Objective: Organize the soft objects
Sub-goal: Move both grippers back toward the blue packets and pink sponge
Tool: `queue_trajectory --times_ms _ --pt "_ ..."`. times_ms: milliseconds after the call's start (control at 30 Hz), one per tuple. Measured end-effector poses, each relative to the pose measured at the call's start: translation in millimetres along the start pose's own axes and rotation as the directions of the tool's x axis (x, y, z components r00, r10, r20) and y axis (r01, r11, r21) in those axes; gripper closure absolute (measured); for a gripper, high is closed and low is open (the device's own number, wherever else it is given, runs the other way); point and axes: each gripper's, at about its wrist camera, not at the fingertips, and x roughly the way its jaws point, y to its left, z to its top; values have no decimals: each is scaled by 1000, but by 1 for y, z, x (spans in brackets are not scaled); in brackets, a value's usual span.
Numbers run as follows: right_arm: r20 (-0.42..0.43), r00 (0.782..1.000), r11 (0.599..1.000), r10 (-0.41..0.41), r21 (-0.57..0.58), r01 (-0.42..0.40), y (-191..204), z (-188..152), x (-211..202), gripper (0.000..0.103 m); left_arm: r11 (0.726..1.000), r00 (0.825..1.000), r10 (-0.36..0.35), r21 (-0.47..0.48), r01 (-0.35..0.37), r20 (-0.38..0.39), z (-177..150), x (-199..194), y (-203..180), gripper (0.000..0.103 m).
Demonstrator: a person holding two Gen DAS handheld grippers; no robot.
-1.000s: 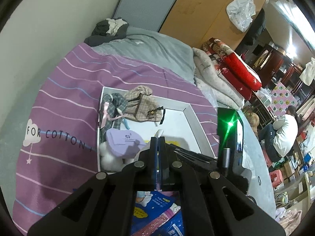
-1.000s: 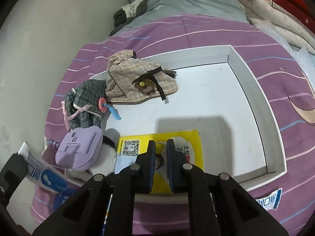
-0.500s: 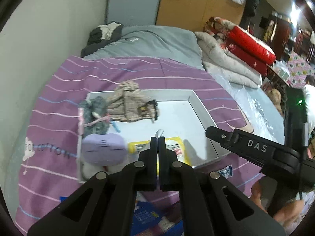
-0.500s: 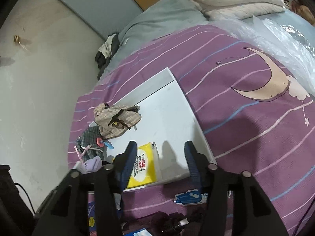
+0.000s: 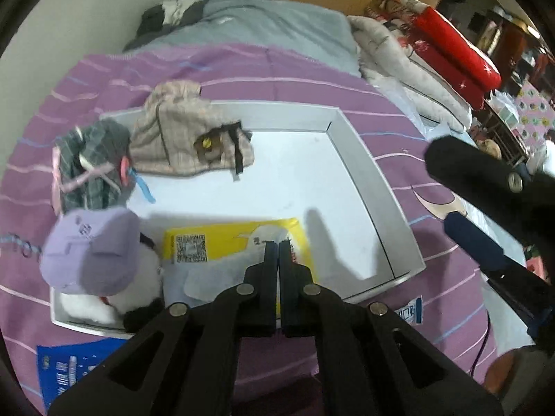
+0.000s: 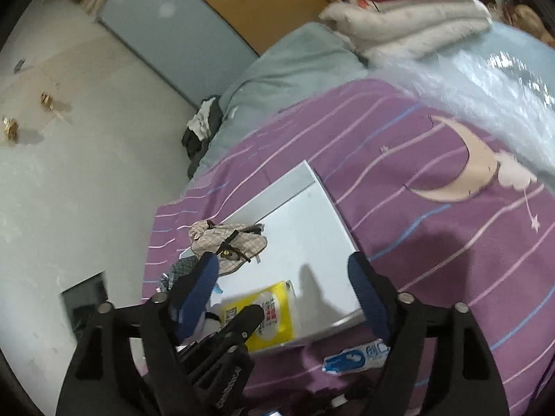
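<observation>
A white tray [image 5: 367, 187] lies on the purple striped bedspread. In it are a beige plaid garment [image 5: 187, 138], a grey plaid garment [image 5: 93, 166], a purple pouch [image 5: 90, 249] on a white plush toy [image 5: 104, 308], and a yellow packet [image 5: 236, 239]. My left gripper [image 5: 278, 246] is shut and empty, its tips over the yellow packet. My right gripper [image 6: 281, 270] hangs above the tray's near edge [image 6: 333, 326], its jaws opening with nothing between them. The yellow packet [image 6: 274, 315] lies flat below it, beside the left gripper [image 6: 249, 315].
A blue-and-white packet [image 5: 411, 312] lies on the bedspread just outside the tray's near right corner, and a blue packet [image 5: 69, 364] at its near left. Folded quilts [image 5: 416, 69] and a grey blanket [image 5: 277, 31] are beyond. A wall stands to the left.
The right gripper went from shut over the yellow packet to wide open and drew back and up. The left gripper, still shut, moved in over the tray's near edge.
</observation>
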Motion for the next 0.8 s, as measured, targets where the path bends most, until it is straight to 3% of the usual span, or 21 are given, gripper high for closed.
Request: queue_trajectory --times_ms 100,167,267,333,400,600,800 --pt "2 1000 995 -28 -100 28 3 -1 0 23 999 1000 -20 -37 19 -23 -1 4 6 101" --pt "-15 1000 993 -3 -115 1 0 0 -1 23 999 999 -28 -45 27 -17 -1 1 6 98" --pt "-8 994 993 109 -54 -109 -10 2 -7 23 999 999 -32 -29 31 -22 -5 1 4 82" --pt "3 986 986 166 -36 -165 -15 5 -14 23 999 999 -43 -21 43 -15 -6 -2 2 55" --pt "33 985 985 168 -51 -167 -15 6 -23 23 998 998 -59 -16 59 -4 -7 -4 0 40" --pt "78 991 992 111 -70 -106 -13 8 -32 23 999 999 -44 -14 44 26 -10 -13 1 40" --pt "102 994 982 44 -187 -25 6 1 -33 23 999 995 -38 -15 40 96 -9 -39 7 40"
